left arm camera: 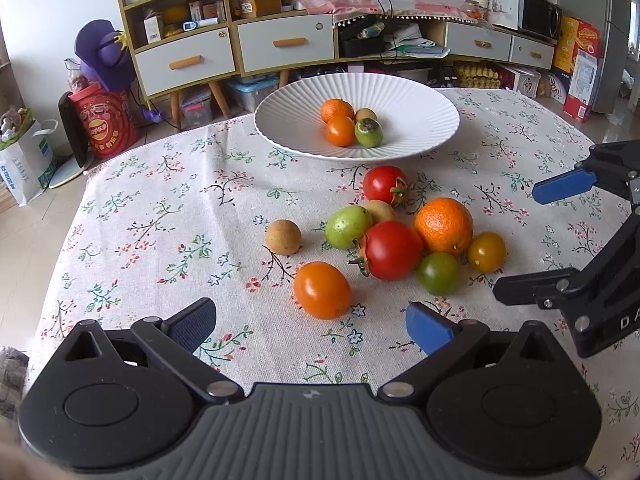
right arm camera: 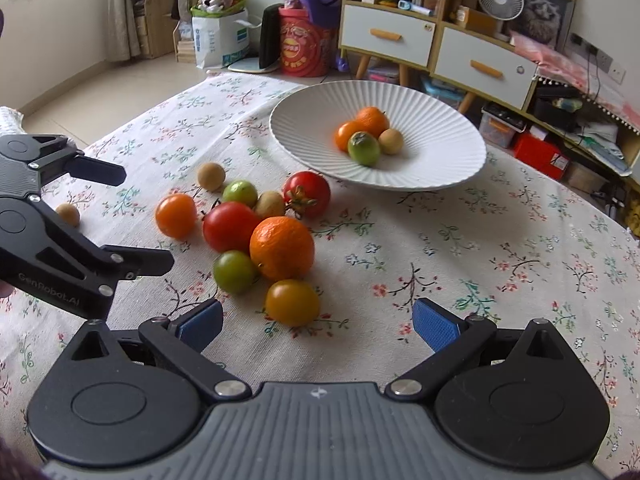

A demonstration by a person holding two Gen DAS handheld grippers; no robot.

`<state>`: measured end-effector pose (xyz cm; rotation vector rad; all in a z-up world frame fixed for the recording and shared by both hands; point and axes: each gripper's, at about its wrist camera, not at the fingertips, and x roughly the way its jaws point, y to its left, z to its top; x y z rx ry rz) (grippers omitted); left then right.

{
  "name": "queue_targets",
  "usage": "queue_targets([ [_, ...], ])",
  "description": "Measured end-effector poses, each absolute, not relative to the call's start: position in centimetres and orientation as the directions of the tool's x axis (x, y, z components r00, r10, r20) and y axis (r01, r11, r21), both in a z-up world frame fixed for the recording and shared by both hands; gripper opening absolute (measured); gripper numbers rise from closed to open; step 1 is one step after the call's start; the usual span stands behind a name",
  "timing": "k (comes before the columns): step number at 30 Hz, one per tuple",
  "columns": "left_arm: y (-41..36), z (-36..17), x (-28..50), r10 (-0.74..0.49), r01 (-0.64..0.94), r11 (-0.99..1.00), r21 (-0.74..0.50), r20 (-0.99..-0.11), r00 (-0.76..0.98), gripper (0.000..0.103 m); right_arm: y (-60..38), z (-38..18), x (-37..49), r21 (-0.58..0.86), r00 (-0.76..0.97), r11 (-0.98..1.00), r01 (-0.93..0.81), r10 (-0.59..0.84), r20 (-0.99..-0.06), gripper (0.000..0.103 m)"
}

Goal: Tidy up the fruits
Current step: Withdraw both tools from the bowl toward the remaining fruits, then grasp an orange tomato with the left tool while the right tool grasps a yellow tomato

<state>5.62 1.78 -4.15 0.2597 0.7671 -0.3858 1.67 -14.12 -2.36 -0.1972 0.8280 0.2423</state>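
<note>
- The white plate (left arm camera: 420,96) sits on the cloth-covered counter (left arm camera: 140,208) and holds four small fruits: two orange, one green, one tan.
- Just in front of the plate lies a loose cluster of fruit: a big orange (left arm camera: 443,225), two red tomatoes, green ones, tan ones and a yellow one.
- An orange tomato (left arm camera: 322,290) lies nearest the left gripper (left arm camera: 312,322), whose jaws stand wide apart, holding nothing.
- The right gripper (right arm camera: 318,322) is likewise spread wide and empty, with the yellow tomato (right arm camera: 293,302) just ahead of it.
</note>
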Motion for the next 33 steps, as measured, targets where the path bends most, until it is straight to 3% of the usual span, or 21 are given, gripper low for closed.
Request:
queue_targets([
  [4,1.7,-4.5,5.8,-0.249,0.438,0.895,0.08,-0.725,0.642,0.092,-14.0,-2.8,1.8,-0.061,0.624,0.952,-0.3,0.147,-0.767,0.093],
  [8,1.7,-4.6,6.2,-0.272,0.443,0.895,0.04,-0.738,0.617,0.076,-14.0,-3.1,2.0,-0.058,0.61,0.952,-0.3,0.145,-0.779,0.079],
  [17,1.7,-4.7,6.8,-0.293,0.426,0.905,-0.005,-0.734,0.613,0.055,-14.1,-3.1,2.4,-0.041,0.608,0.957,-0.286,0.149,-0.78,0.055],
  [21,1.7,-4.7,7.1,-0.301,0.418,0.908,-0.022,-0.729,0.615,0.045,-14.1,-3.0,2.5,-0.033,0.606,0.955,-0.295,0.16,-0.78,0.051],
  [33,1.9,-4.6,7.6,-0.298,0.401,0.915,-0.031,-0.723,0.623,0.027,-13.9,-2.7,2.5,-0.02,0.605,0.95,-0.311,0.181,-0.775,0.04],
])
